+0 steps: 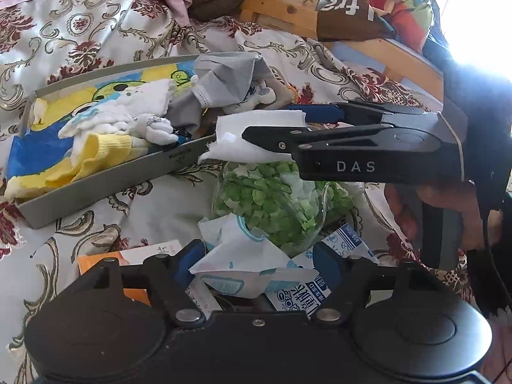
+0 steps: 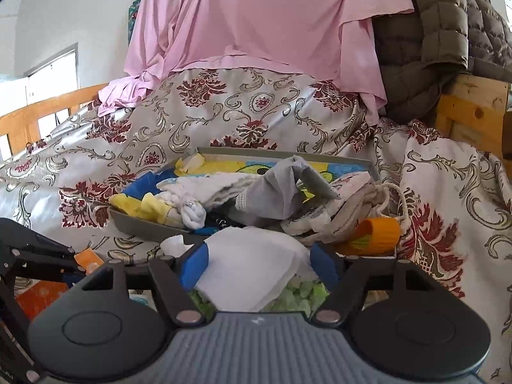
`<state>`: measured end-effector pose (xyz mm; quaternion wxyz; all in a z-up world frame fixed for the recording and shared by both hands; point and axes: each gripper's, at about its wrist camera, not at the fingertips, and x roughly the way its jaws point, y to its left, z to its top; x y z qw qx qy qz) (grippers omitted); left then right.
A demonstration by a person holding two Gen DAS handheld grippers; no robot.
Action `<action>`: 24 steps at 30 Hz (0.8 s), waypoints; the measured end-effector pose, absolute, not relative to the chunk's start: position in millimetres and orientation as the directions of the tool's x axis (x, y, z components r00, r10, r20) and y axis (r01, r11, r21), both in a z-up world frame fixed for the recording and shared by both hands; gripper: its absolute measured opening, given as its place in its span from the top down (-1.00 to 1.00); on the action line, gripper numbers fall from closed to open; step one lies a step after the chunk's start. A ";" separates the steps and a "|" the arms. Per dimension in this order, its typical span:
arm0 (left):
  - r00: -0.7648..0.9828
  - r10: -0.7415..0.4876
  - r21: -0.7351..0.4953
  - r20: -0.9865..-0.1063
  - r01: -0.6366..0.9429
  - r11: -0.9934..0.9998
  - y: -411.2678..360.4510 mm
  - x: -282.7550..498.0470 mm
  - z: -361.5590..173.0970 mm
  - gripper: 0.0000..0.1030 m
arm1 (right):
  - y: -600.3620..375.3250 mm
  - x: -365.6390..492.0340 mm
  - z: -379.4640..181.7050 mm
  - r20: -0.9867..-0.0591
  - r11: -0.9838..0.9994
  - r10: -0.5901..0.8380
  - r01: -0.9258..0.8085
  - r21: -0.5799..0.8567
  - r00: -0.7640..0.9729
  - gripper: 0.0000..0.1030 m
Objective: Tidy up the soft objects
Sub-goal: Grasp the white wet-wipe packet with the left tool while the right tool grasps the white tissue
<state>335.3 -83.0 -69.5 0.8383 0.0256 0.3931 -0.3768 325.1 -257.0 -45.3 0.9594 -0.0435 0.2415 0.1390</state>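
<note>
A grey tray (image 1: 105,180) lies on the patterned bedspread, holding several soft items: white and yellow socks (image 1: 105,150), a grey cloth (image 1: 224,76), and a beige drawstring pouch (image 2: 358,204). My right gripper (image 2: 259,265) is shut on a white folded cloth (image 2: 252,275); it shows in the left wrist view (image 1: 256,140) just at the tray's near edge (image 2: 144,228). My left gripper (image 1: 259,262) has its jaws apart around a white and blue printed packet (image 1: 243,262), below the right one.
A clear bag of green foam pieces (image 1: 278,204) lies between the grippers. An orange card (image 1: 105,262) lies to the left. An orange cup (image 2: 377,233) rests by the tray. Pink sheet (image 2: 256,25), quilted brown blanket (image 2: 432,32) and wooden bed frame (image 1: 281,9) are behind.
</note>
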 end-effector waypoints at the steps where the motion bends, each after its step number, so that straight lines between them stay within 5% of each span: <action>1: 0.409 -0.611 -0.256 -0.678 0.647 0.718 -82.8 334.9 -69.4 -0.47 | -256.8 324.6 -44.6 -0.479 0.957 0.246 -0.290 -0.019 0.843 -0.44; 7: 0.467 -0.592 -0.276 -0.657 0.581 0.766 -80.8 326.6 -69.1 -0.45 | -256.0 320.5 -43.1 -0.485 0.953 0.248 -0.302 -0.034 0.838 -0.40; 10: 0.499 -0.573 -0.272 -0.650 0.551 0.789 -79.9 321.3 -68.7 -0.03 | -255.7 318.1 -42.5 -0.487 0.952 0.247 -0.304 -0.040 0.838 -0.37; 24: 0.522 -0.527 -0.298 -0.671 0.461 0.836 -82.3 311.8 -74.6 0.06 | -260.2 311.7 -39.7 -0.492 0.949 0.261 -0.315 -0.028 0.830 -0.04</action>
